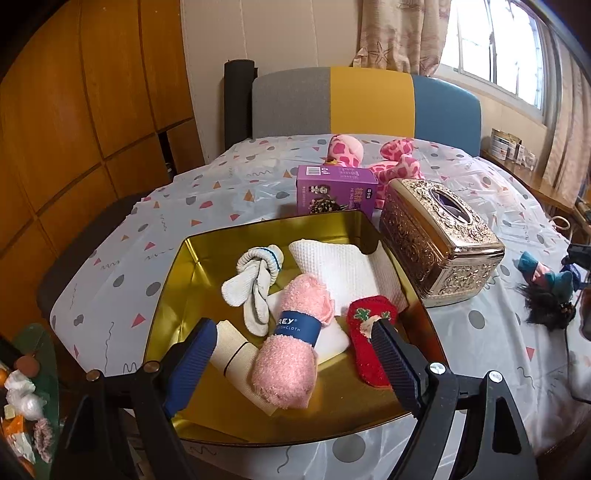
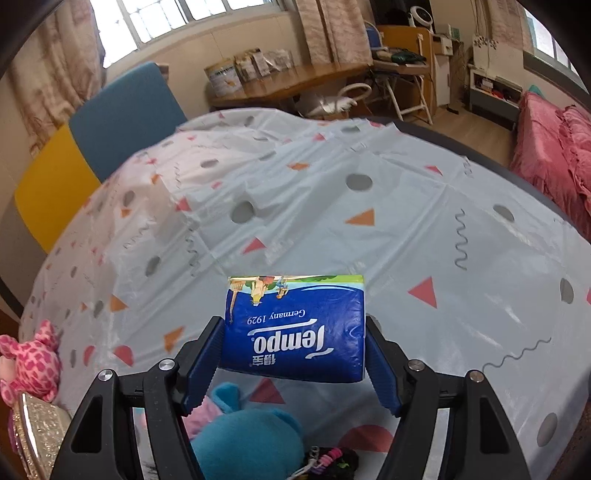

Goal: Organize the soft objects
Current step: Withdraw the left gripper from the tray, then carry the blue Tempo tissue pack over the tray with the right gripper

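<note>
Gold tissue box [image 1: 441, 242] beside tin [image 1: 177, 266]; purple box [image 1: 336, 194] behind.

Daylight is pouring into a lived-in room through barred windows [image 1: 495, 40].

Patterned curtains [image 1: 402, 33] are hanging beside the glass, and wooden wall panels [image 1: 92, 103] are lining one side. A chair in grey, yellow and blue [image 1: 365, 103] is standing at the bench [image 2: 332, 206] with its spotted cover, while a wooden side desk [image 2: 295, 85] and a pink-covered bed [image 2: 554, 147] are sitting beyond.
</note>
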Tool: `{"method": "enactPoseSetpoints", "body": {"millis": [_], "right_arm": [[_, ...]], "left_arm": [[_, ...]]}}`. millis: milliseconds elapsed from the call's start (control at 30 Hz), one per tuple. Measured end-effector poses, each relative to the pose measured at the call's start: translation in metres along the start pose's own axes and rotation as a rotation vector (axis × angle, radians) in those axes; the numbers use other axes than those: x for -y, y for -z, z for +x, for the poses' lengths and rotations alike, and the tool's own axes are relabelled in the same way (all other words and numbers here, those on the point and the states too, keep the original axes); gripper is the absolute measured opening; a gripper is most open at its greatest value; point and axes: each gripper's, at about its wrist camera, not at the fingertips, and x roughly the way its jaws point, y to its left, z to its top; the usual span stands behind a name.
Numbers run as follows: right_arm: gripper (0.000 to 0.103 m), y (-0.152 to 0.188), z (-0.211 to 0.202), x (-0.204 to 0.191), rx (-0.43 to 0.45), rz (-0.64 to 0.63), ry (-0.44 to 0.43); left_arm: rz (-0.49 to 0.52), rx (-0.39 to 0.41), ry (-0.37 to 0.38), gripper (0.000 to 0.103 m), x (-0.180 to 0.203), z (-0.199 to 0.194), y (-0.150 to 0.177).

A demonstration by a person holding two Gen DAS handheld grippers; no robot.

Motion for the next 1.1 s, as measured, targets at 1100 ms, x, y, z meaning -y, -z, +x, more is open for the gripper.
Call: {"method": "enactPoseSetpoints", "body": {"millis": [1100], "right_arm": [[0.072,0.129,-0.119,-0.337,-0.034,-0.744,-0.453]], "left_arm": [[-0.085,0.024,0.004,0.088,-0.042,-0.002,0.005]]}}
